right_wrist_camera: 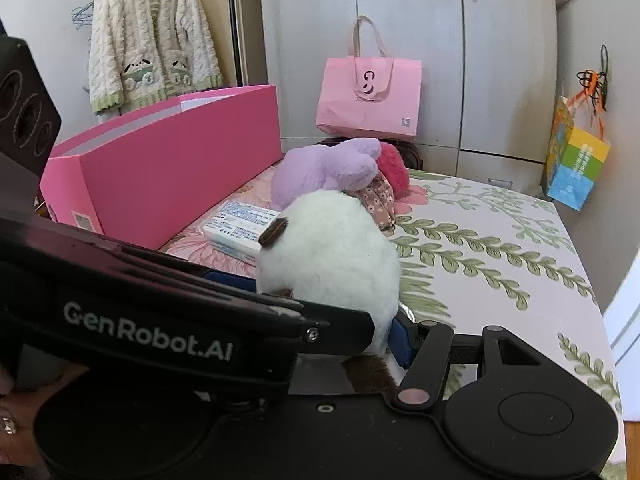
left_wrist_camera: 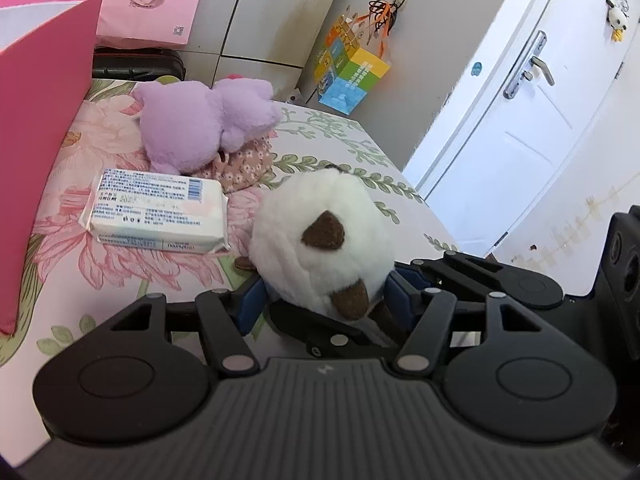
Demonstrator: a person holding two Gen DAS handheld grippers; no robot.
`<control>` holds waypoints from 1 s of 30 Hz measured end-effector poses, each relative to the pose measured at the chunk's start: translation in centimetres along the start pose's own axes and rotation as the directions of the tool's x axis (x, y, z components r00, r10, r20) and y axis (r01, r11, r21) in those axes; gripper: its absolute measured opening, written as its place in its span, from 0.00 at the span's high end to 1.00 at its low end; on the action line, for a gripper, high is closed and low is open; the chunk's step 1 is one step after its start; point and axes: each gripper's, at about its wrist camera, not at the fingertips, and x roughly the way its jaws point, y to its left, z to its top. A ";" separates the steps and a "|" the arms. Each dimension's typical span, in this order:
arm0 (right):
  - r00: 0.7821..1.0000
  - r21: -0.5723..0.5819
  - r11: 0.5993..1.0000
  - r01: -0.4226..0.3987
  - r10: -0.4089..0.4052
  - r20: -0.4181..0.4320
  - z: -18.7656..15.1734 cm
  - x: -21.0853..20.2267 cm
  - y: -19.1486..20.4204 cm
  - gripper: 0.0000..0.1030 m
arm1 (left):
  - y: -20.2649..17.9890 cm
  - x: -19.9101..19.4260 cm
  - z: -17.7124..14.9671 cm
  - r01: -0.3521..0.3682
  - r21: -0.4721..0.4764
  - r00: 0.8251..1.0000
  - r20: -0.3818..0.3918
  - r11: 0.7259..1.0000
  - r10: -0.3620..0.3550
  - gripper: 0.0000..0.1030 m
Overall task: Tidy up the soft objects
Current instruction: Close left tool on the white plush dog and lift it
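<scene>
The pink box [right_wrist_camera: 168, 160] stands at the left of the bed. Both the left gripper [left_wrist_camera: 324, 296] and right gripper [right_wrist_camera: 394, 334] clench the white plush [left_wrist_camera: 324, 240] above the floral bedspread [right_wrist_camera: 500, 248]. Judged mid-carry; next it needs lifting over into the box.

Round plush [left_wrist_camera: 320, 240] sits on the bed [left_wrist_camera: 344, 148], nearest both cams. Tissue pack [left_wrist_camera: 158, 210] just left of it, w/ the box [left_wrist_camera: 40, 128] further left along the bed edge. Second plush [left_wrist_camera: 204, 128] lies behind the pack (partly on a small cloth item [left_wrist_camera: 244, 164]). Paper bag [right_wrist_camera: 370, 96] stands behind, against the wardrobe [right_wrist_camera: 420, 40].
</scene>
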 end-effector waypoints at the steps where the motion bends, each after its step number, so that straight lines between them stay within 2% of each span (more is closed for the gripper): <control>1: 1.000 0.005 1.000 0.003 -0.003 -0.001 -0.1 -0.2 0.1 0.37 | -0.1 -0.1 -0.1 0.000 0.001 1.000 -0.004 1.000 0.000 0.40; 9: 1.000 0.035 0.999 -0.007 0.007 -0.023 -0.7 -1.8 1.1 0.37 | -1.1 -1.8 -0.5 -0.018 0.017 0.998 -0.067 1.000 0.019 0.40; 23: 0.999 0.035 0.999 0.006 -0.005 -0.039 -1.2 -4.7 4.8 0.36 | -1.6 -6.2 -1.8 -0.038 0.017 0.993 -0.112 0.999 0.040 0.40; 27: 0.999 0.047 0.998 -0.033 0.035 -0.030 -1.4 -5.5 6.1 0.37 | -1.7 -8.3 -2.3 -0.071 0.033 0.990 -0.123 0.997 0.075 0.40; 30: 0.997 0.014 0.997 -0.079 0.079 -0.017 -1.5 -6.3 7.6 0.38 | -2.1 -10.3 -2.6 -0.107 0.079 0.987 -0.113 0.991 0.116 0.40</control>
